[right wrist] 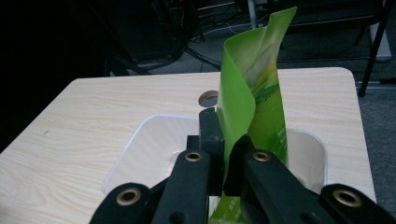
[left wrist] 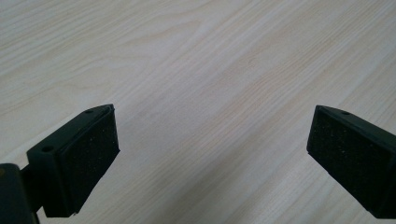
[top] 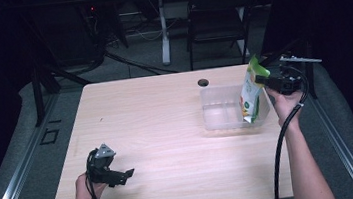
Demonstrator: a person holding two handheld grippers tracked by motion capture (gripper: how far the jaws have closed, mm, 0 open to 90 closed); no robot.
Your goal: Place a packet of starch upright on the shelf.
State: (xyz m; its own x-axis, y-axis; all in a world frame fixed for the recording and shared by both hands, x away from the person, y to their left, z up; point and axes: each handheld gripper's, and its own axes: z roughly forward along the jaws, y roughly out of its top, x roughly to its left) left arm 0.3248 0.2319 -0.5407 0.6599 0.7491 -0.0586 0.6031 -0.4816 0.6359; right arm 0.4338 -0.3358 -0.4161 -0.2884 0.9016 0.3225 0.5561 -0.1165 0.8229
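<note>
At the left of the pale wood-grain tabletop (top: 168, 130), near its front edge, the person's left hand (top: 85, 188) holds the left gripper (top: 125, 176) low over bare wood, well apart from everything else; in the left gripper view its two black padded fingers (left wrist: 88, 158) stand spread wide with only wood grain between them. Farther right, a small round dark hole (top: 203, 82) sits in the tabletop near the far edge, just behind a clear rectangular plastic bin (top: 216, 112) with rounded corners. At the bin's right end hangs a bright green plastic snack pouch (top: 250, 93) with white and orange print on its face, its lower end down inside the bin and its top rising above the rim. The pouch's long axis runs close to upright, leaning slightly, and its upper edge curls and folds over. The right gripper (top: 262, 80), held in the right hand (top: 281, 102) at the tabletop's right edge, pinches the pouch on its upper part, fingers pressed against the film from both sides. Beyond the tabletop stand a dark folding chair (top: 218, 17) and a white desk leg (top: 163, 30) on grey floor.
</note>
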